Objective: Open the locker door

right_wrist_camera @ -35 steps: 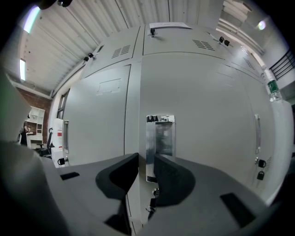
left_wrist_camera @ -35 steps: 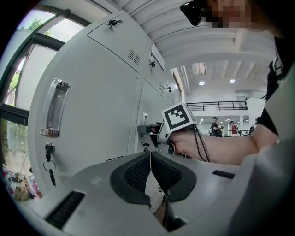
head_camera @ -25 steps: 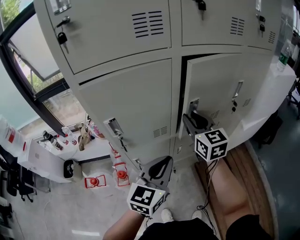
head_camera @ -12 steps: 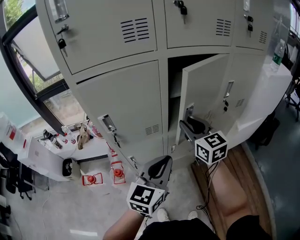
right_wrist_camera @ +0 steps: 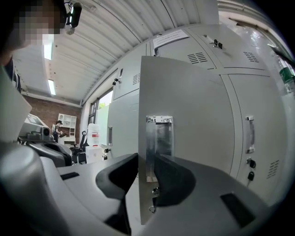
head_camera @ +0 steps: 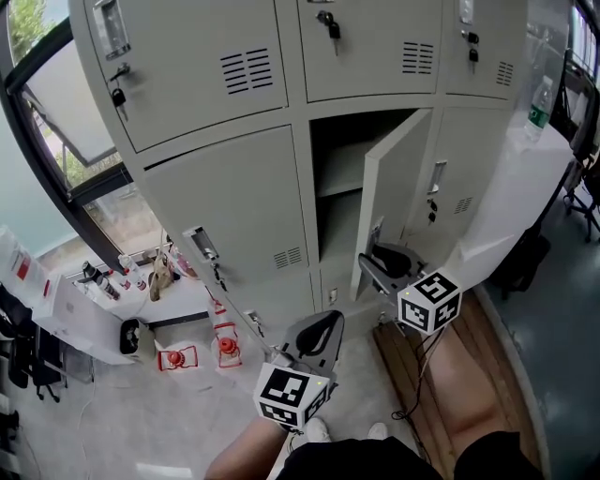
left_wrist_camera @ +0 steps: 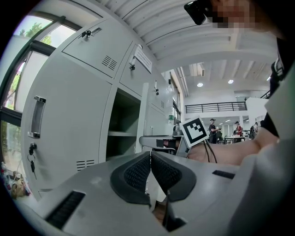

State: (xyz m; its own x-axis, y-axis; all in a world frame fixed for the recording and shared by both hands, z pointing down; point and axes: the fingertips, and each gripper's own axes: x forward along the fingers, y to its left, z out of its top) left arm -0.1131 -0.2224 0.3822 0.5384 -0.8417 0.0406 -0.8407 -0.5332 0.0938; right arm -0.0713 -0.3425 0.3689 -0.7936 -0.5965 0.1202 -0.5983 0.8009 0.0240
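Note:
The grey locker door point(head_camera: 405, 178) stands about half open, and a dark compartment point(head_camera: 339, 178) with a shelf shows behind it. My right gripper point(head_camera: 377, 255) is shut on the door's free edge at the metal handle plate point(right_wrist_camera: 159, 140). In the right gripper view the door point(right_wrist_camera: 193, 106) runs between the two jaws of that gripper point(right_wrist_camera: 146, 171), one pad on each face. My left gripper point(head_camera: 317, 330) hangs lower, in front of the bottom lockers, shut with nothing in it. In the left gripper view that gripper's point(left_wrist_camera: 150, 161) pads meet, and the open compartment point(left_wrist_camera: 120, 129) lies ahead.
Closed lockers with hanging keys point(head_camera: 330, 24) surround the open one. A water bottle point(head_camera: 538, 101) stands on a white surface at the right. Red items point(head_camera: 225, 345) lie on the floor, beside a cluttered low white table point(head_camera: 89, 323). A wooden strip point(head_camera: 469, 375) runs under my right leg.
The door has swung from barely ajar to about half open, with my right gripper moving along on its edge. The left gripper has stayed where it was.

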